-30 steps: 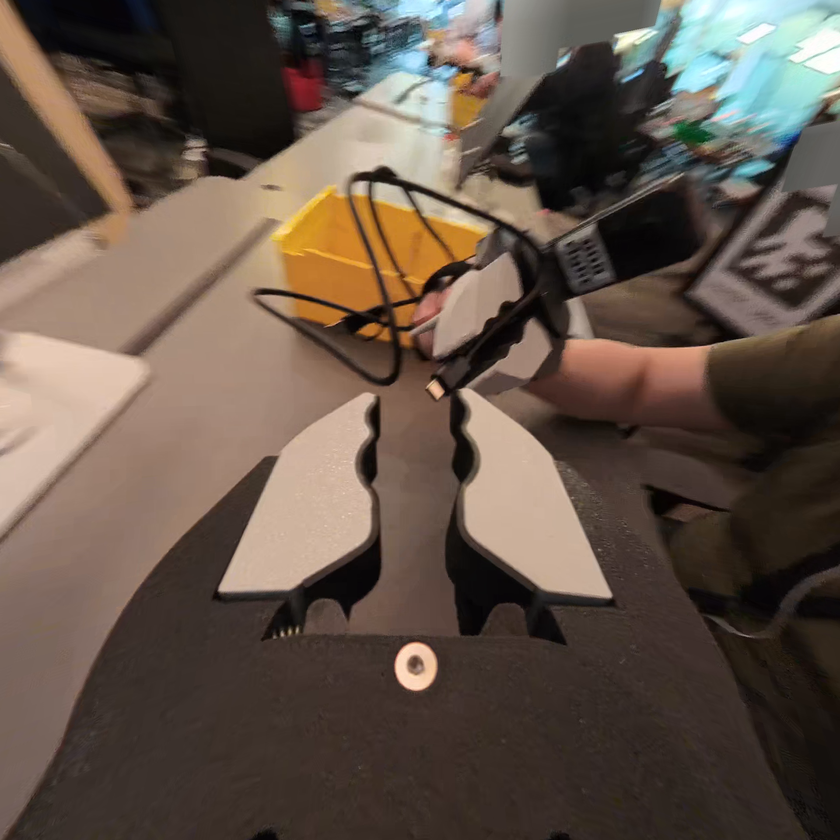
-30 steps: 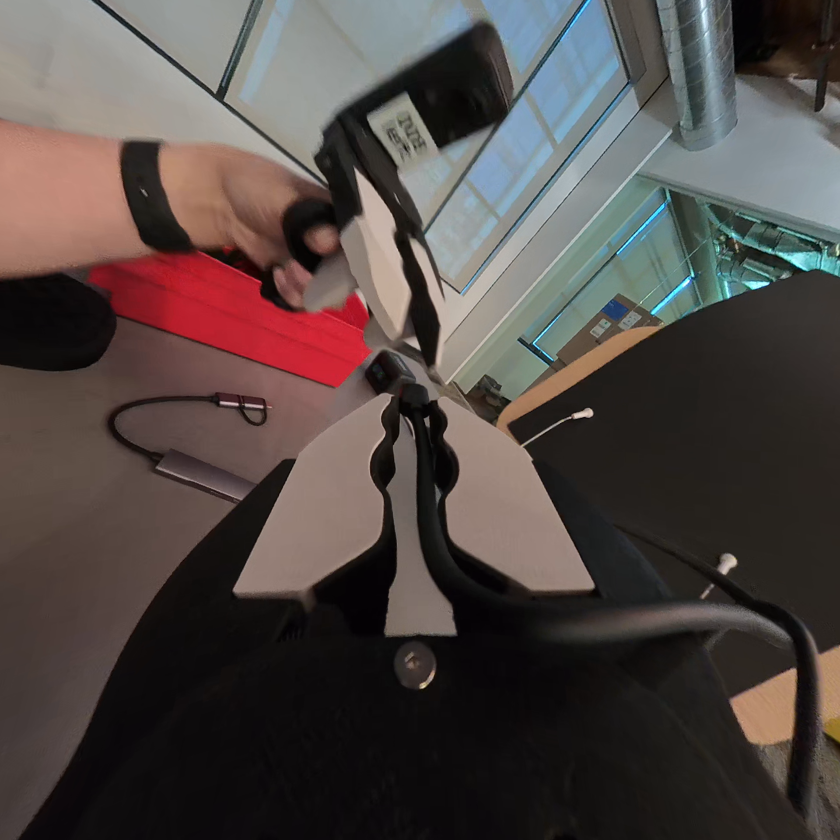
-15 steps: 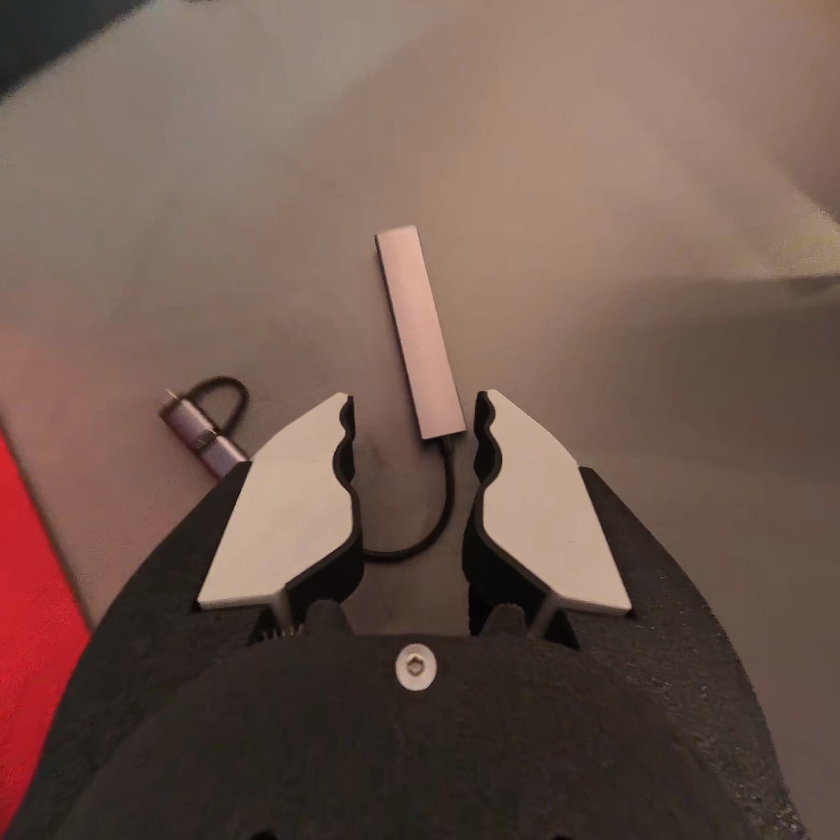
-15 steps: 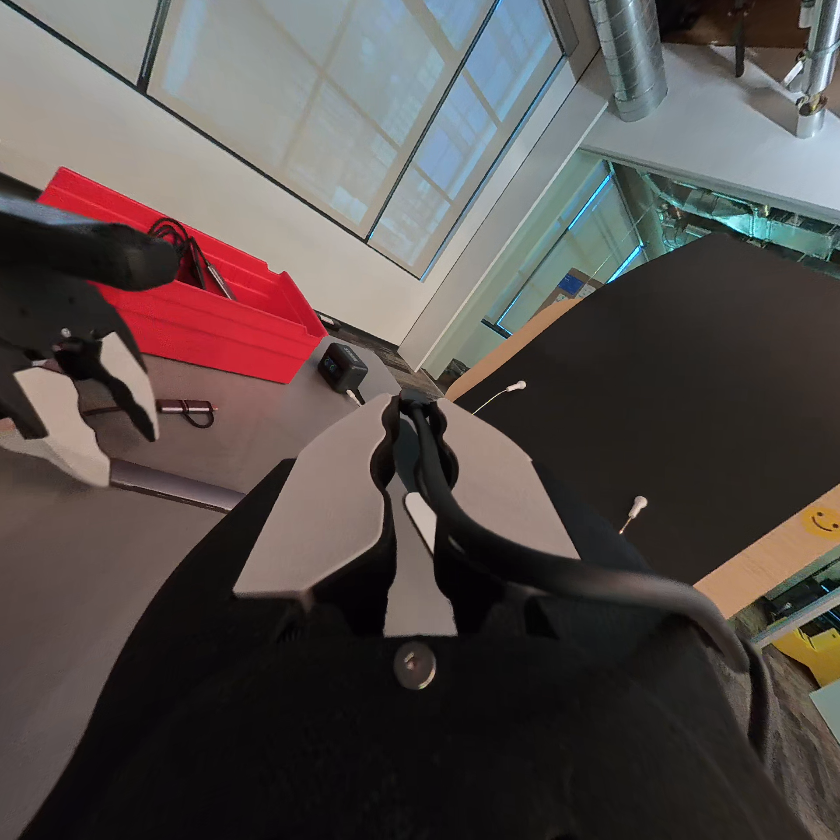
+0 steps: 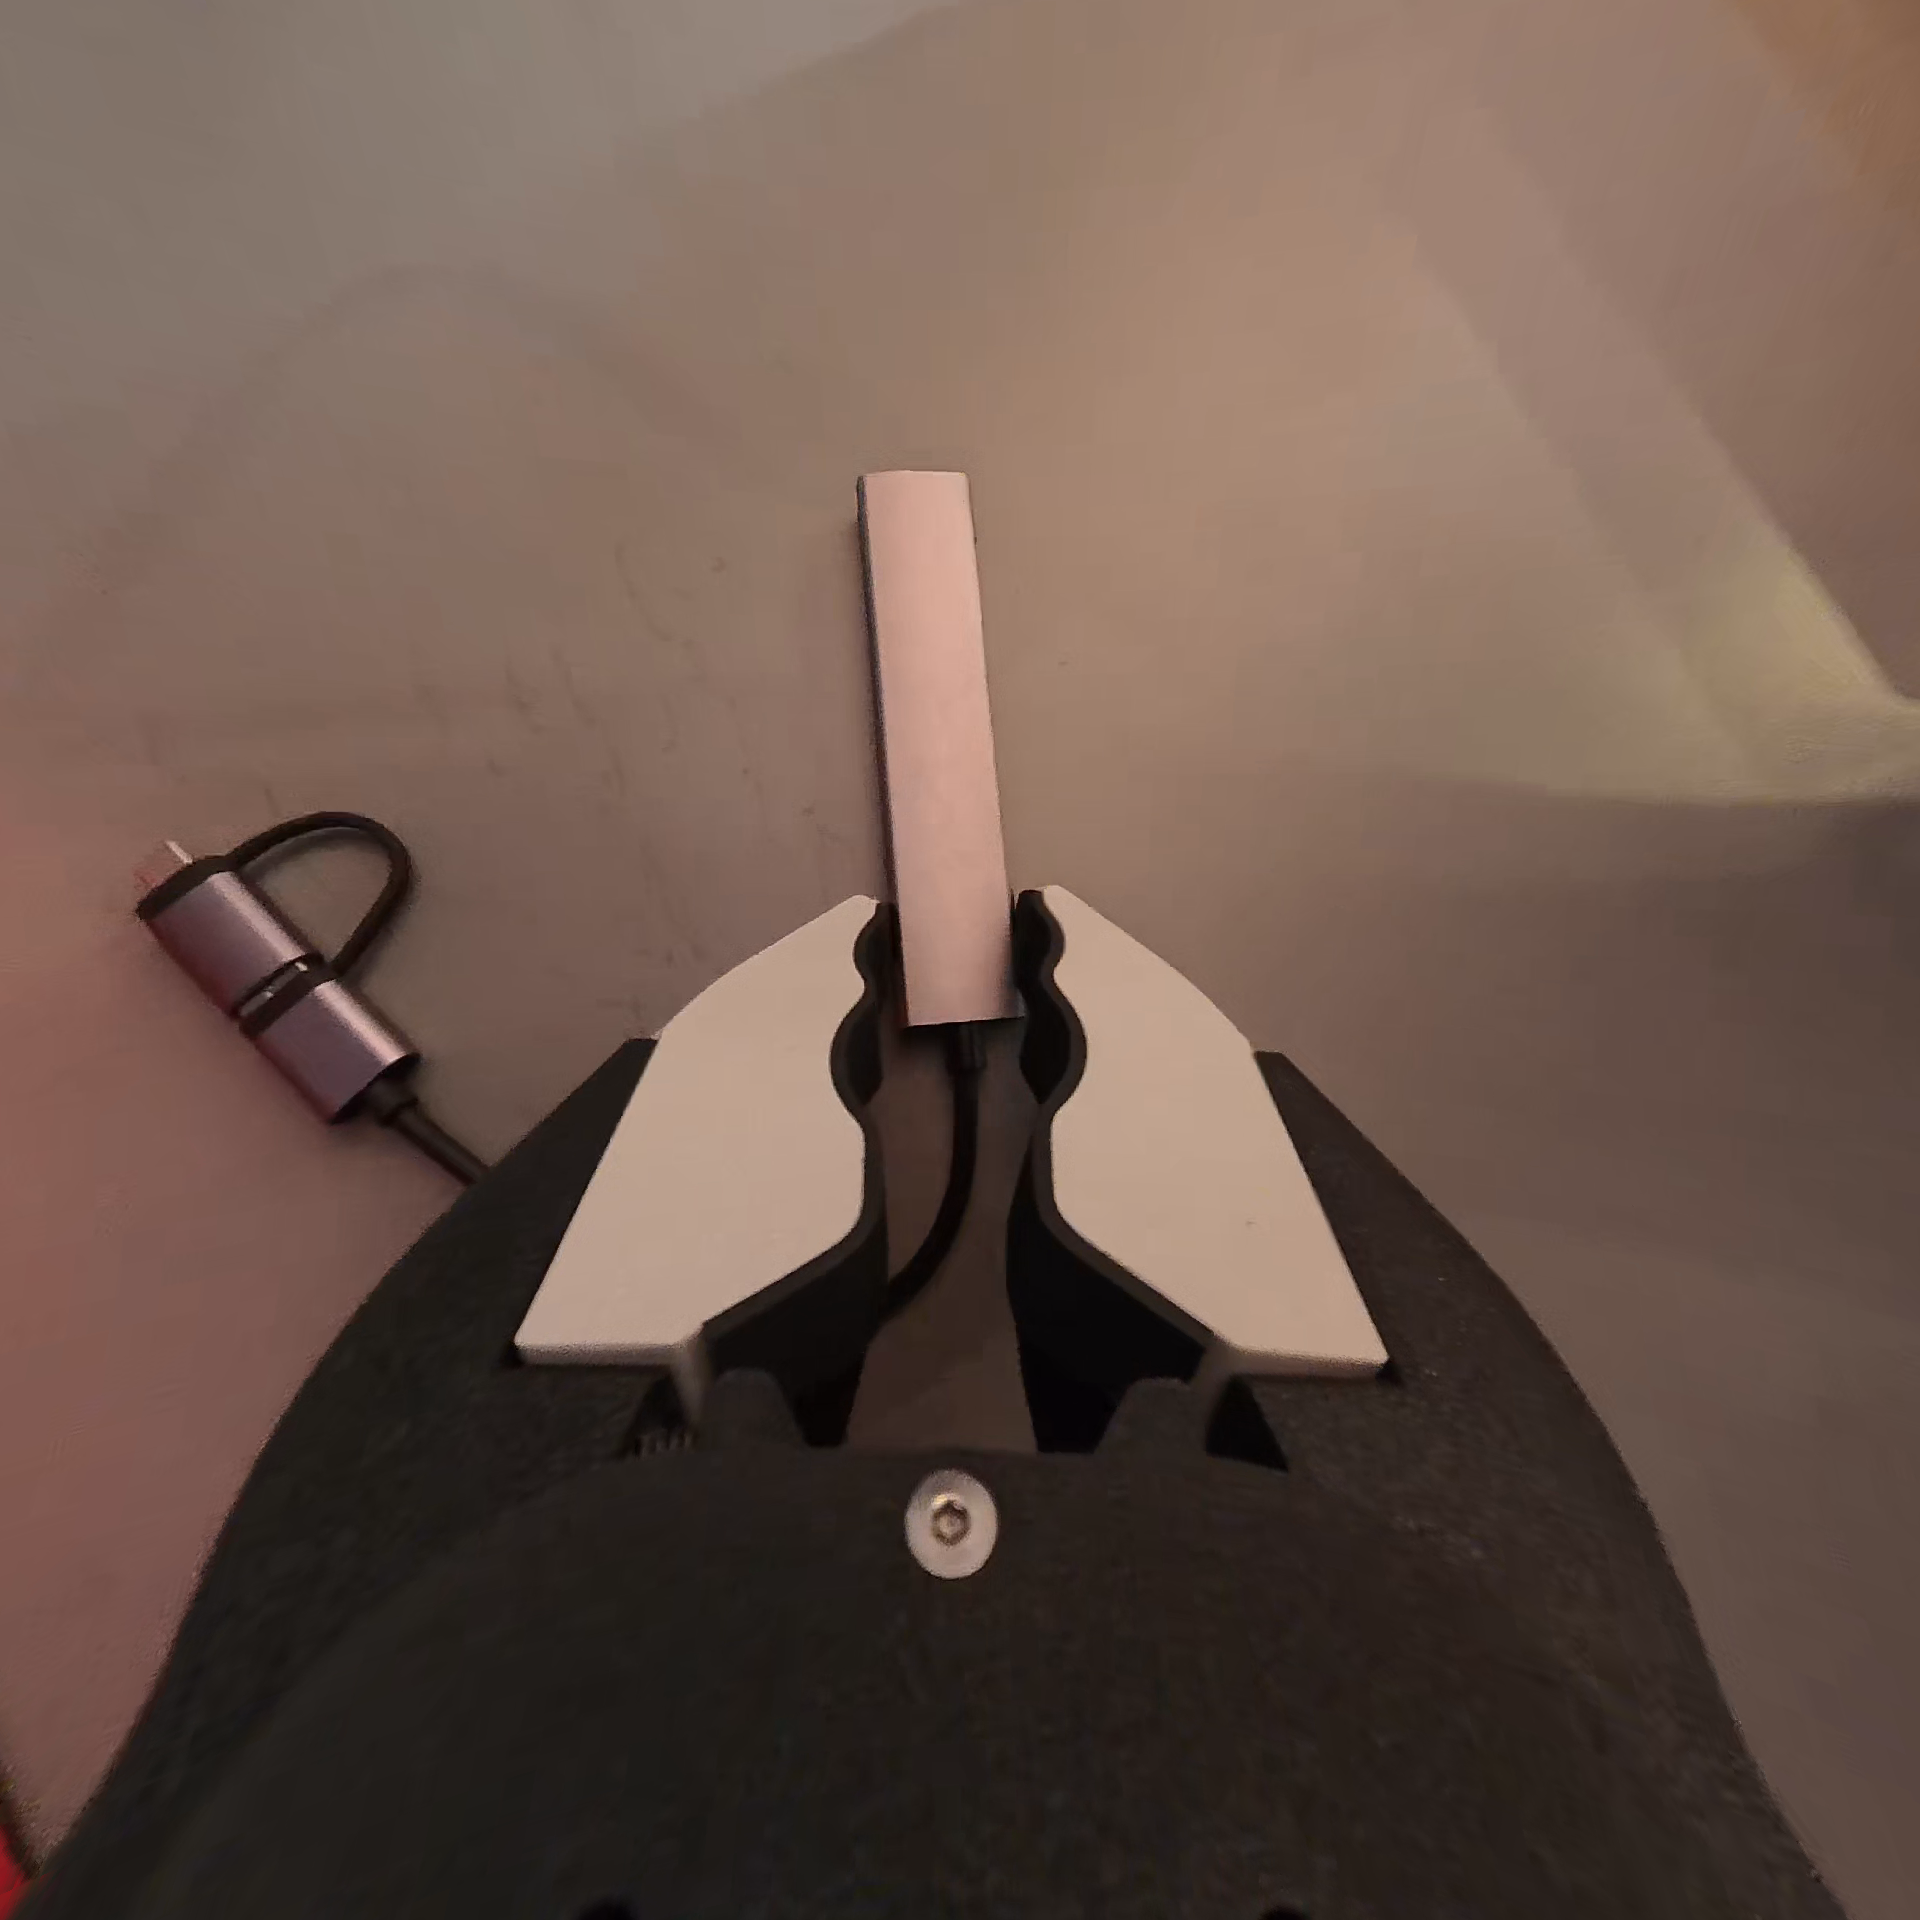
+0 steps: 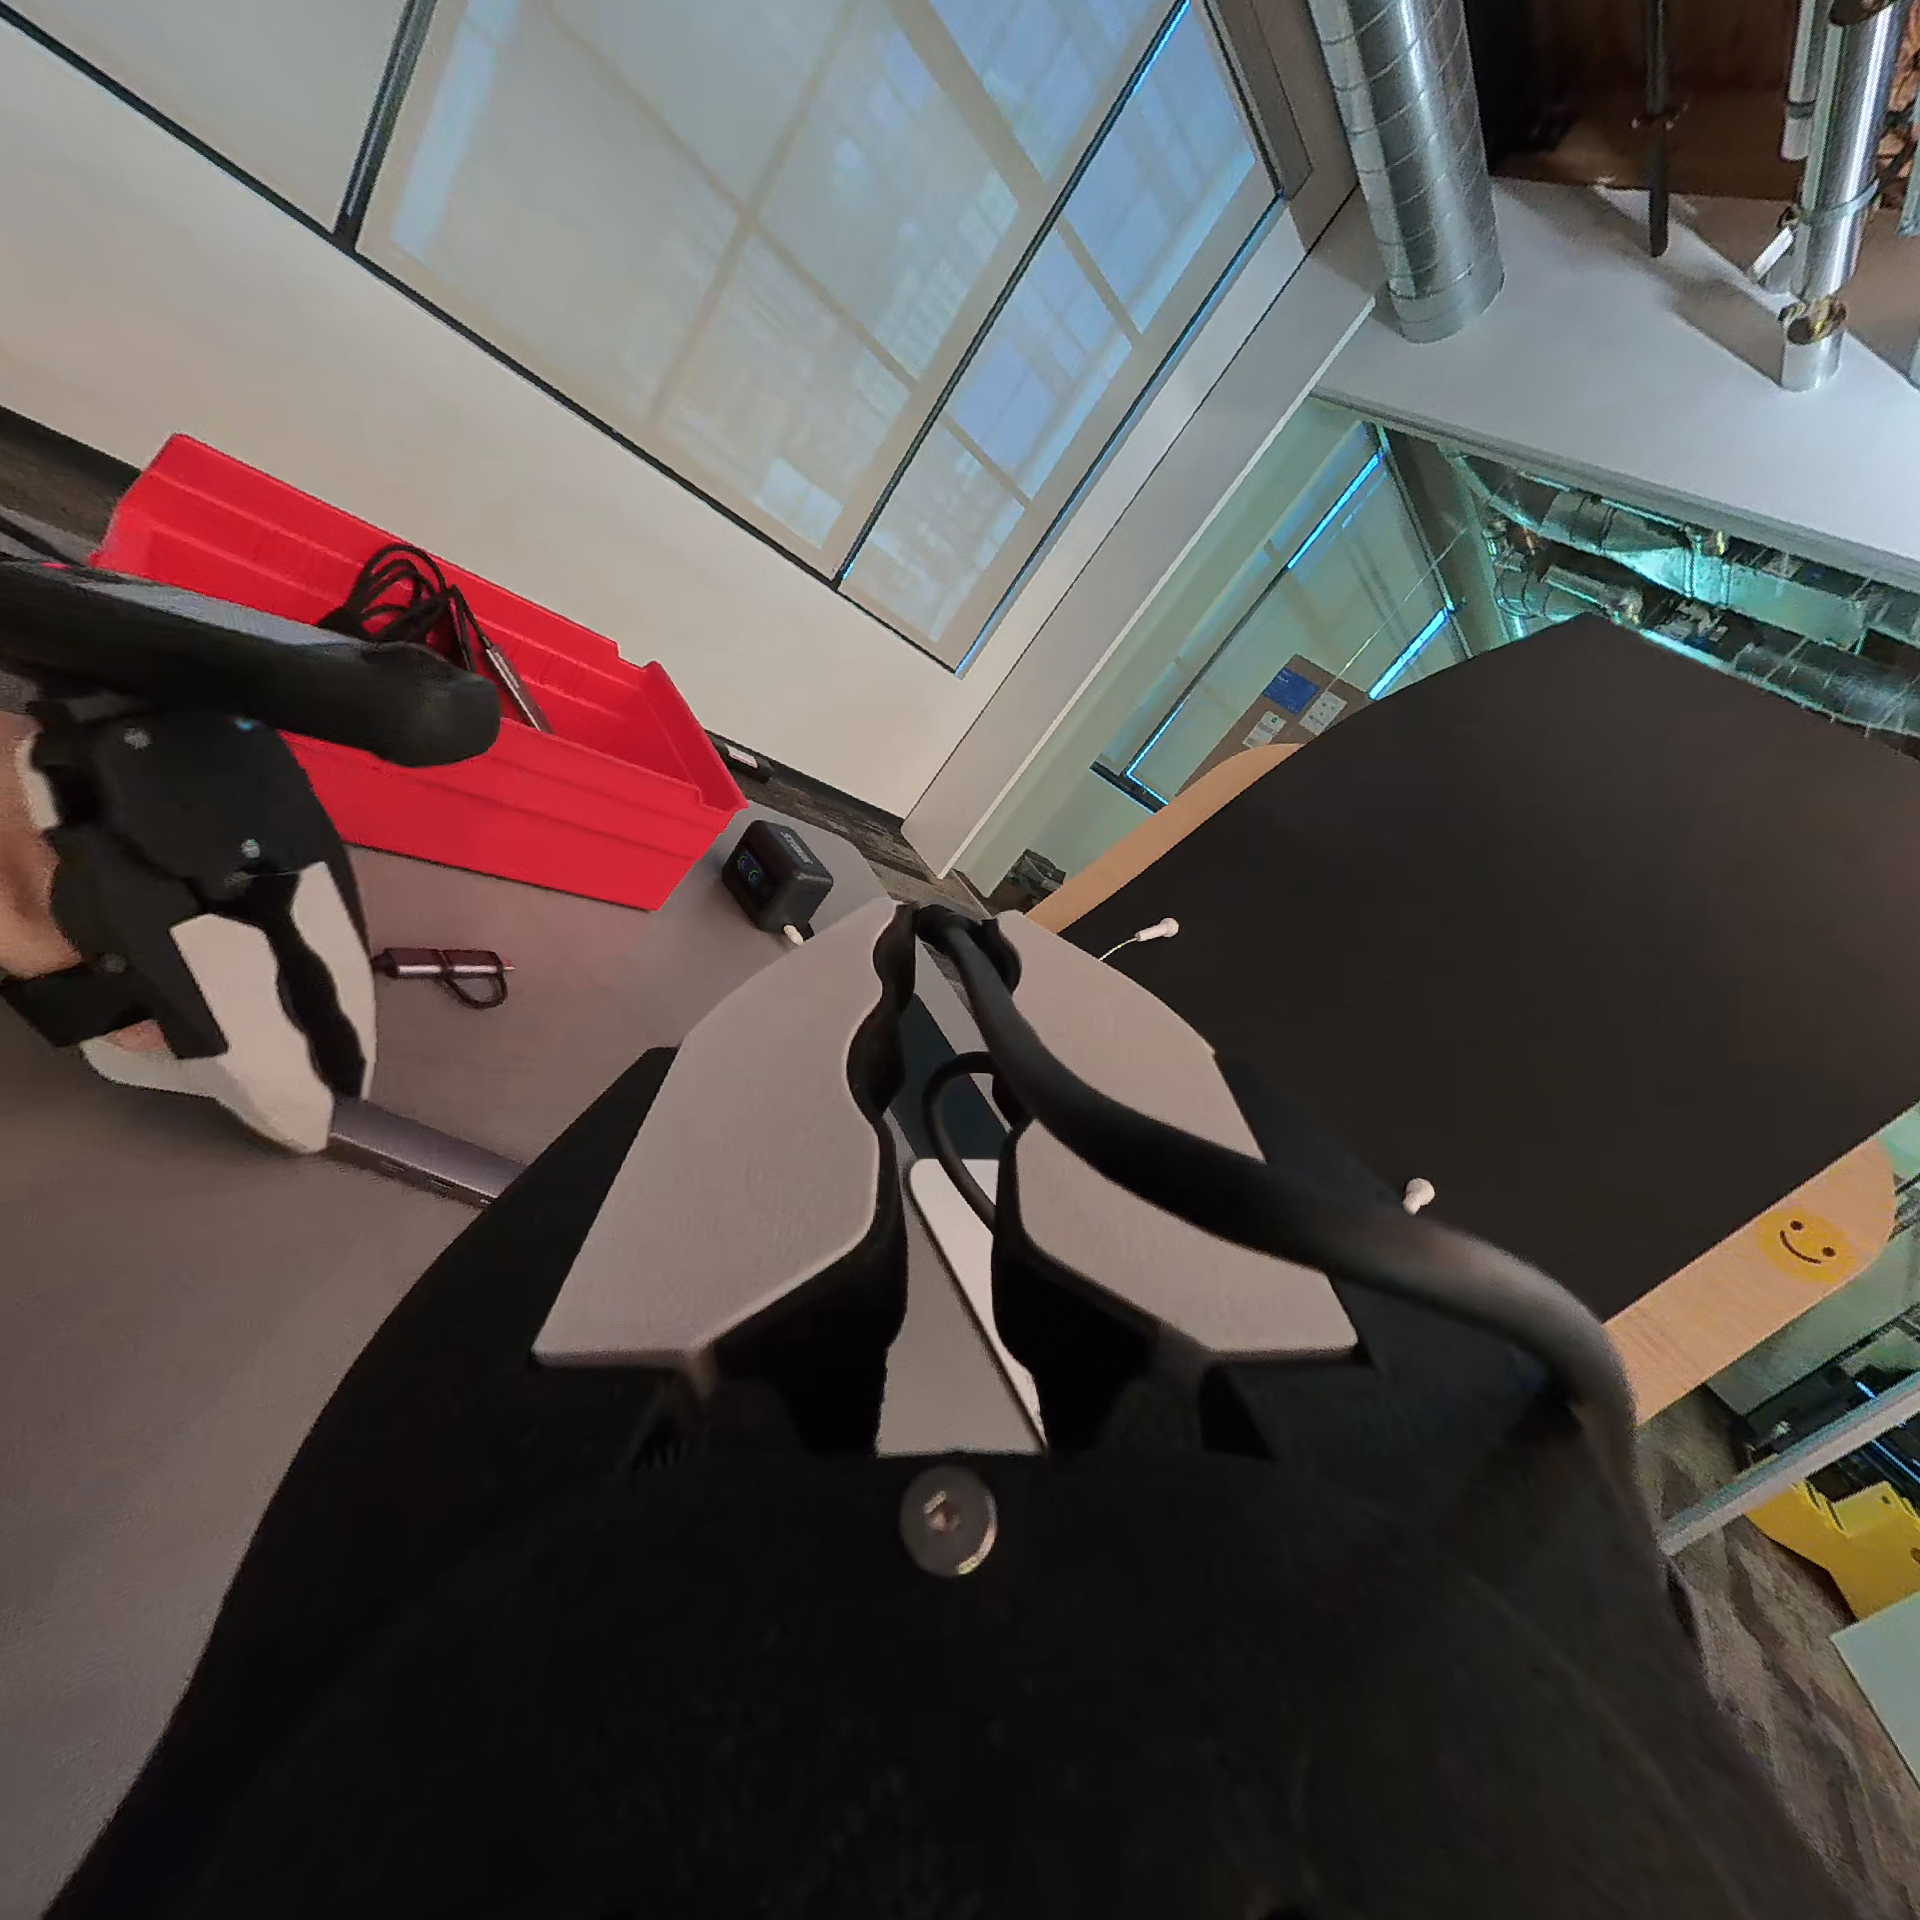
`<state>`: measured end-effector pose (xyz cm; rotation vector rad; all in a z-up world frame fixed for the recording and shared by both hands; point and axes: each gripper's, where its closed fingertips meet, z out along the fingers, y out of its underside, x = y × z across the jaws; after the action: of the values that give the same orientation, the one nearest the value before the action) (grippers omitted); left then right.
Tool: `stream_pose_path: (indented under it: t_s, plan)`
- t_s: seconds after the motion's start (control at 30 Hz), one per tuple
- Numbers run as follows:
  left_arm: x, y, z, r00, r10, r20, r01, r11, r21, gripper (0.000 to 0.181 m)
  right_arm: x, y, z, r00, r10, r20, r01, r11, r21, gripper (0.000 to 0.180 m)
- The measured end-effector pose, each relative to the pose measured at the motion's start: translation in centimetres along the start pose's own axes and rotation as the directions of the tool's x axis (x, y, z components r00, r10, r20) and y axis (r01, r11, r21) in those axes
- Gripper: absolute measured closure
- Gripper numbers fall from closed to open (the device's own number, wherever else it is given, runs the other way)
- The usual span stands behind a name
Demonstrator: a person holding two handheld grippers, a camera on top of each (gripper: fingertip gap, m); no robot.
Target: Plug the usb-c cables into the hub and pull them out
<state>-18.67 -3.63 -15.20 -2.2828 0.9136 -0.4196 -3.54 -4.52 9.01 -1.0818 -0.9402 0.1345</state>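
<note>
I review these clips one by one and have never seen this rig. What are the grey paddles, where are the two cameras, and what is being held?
A person holds a two-fingered tool in each hand; each carries a camera looking along its grey fingers. In the left view, the left hand-held gripper closes around the near end of the slim grey metal hub lying on the grey table; whether it is fully clamped is unclear. The hub's own grey plug with adapter lies to the left. In the right view, the right hand-held gripper pinches a black cable. Behind stands a red plastic bin.
</note>
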Motion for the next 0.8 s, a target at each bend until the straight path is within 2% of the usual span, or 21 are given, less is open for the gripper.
stream_pose_path:
  t_s: [0.13,0.23,0.33,0.43,0.6,0.8]
  plan:
    - [0.4,-3.4,-1.3,0.978,-0.104,-0.180,0.120,0.989,0.082,0.158,-0.5,1.1,0.6,0.998,0.052,0.029,-0.051,0.998,-0.048,0.167]
    - [0.0,-6.7,-2.4,0.963,-0.096,-0.253,0.132,0.983,0.128,0.158,-1.4,4.0,1.9,0.983,0.177,0.053,-0.165,0.969,-0.182,0.167]
    - [-0.7,-10.4,-2.8,0.952,-0.069,-0.299,0.127,0.975,0.180,0.158,-3.2,6.3,3.2,0.943,0.324,0.080,-0.296,0.923,-0.244,0.167]
    - [-0.3,-13.5,-2.7,0.931,-0.042,-0.362,0.135,0.962,0.236,0.158,-4.7,8.1,4.3,0.923,0.379,0.062,-0.350,0.898,-0.266,0.167]
    - [0.9,-14.2,-0.8,0.927,0.001,-0.375,0.121,0.946,0.301,0.158,-5.3,9.5,4.9,0.930,0.368,-0.003,-0.360,0.909,-0.208,0.168]
    - [2.0,-14.0,-0.8,0.916,0.017,-0.402,0.127,0.936,0.328,0.158,-5.9,10.0,5.1,0.962,0.270,-0.033,-0.271,0.944,-0.189,0.167]
